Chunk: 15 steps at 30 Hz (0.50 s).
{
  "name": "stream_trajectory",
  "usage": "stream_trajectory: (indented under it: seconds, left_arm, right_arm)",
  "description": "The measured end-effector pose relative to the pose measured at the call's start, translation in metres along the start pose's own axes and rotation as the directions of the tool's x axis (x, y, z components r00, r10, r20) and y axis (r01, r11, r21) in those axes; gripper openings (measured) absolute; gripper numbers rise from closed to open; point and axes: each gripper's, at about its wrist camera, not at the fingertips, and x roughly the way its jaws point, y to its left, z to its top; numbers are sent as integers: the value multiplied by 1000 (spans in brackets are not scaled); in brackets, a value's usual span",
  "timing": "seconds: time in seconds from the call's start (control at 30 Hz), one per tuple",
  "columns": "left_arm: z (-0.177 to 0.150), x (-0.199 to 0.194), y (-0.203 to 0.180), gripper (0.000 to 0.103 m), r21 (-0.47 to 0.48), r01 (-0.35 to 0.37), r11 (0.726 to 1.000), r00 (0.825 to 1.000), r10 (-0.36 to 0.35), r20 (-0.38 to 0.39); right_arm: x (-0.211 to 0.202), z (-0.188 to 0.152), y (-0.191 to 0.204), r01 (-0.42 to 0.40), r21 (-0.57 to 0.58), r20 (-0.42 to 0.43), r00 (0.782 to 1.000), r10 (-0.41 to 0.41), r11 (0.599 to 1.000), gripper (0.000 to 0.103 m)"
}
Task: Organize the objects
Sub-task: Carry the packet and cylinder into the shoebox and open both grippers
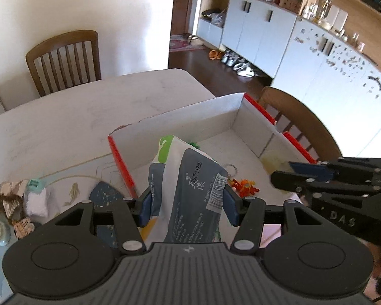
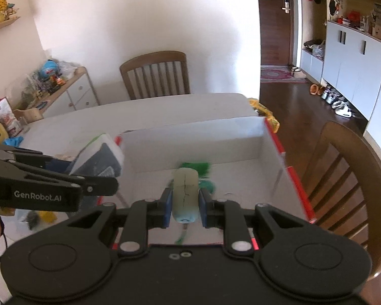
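Note:
My left gripper [image 1: 188,204] is shut on a soft tissue pack [image 1: 190,175], white and green with a dark blue back and a barcode, held upright over the near left corner of a white cardboard box [image 1: 180,119] with red edges. Its floor holds a key ring [image 1: 231,169], an orange trinket [image 1: 243,186] and something green. The right gripper [image 1: 288,175] reaches in from the right. In the right wrist view my right gripper [image 2: 185,203] is shut on a pale cracked cylinder [image 2: 185,190], low over the box [image 2: 190,142]. The left gripper [image 2: 94,175] with the pack [image 2: 101,157] is at left.
The box sits on a white table [image 1: 63,117]. Crumpled wrappers [image 1: 10,198], a small white packet [image 1: 36,202] and a dark blue item [image 1: 104,194] lie left of it. A yellow snack bag [image 2: 264,111] lies behind the box. Wooden chairs stand at the far side [image 2: 155,73] and right [image 2: 343,178].

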Motion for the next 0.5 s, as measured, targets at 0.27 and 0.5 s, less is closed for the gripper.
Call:
stream_trajectory:
  seconds: [0.27,0.5]
  left_arm:
    - [22,42,-20,55,4,-112,994,993,112,-26]
    - [34,82,-27,55,14,-197,980,977,197,-87]
  right_arm:
    - [30,12,-36,26,-24,-30,999,-27,999,20]
    - [66,22,-46,11,-64,-78,997,-16,998,20]
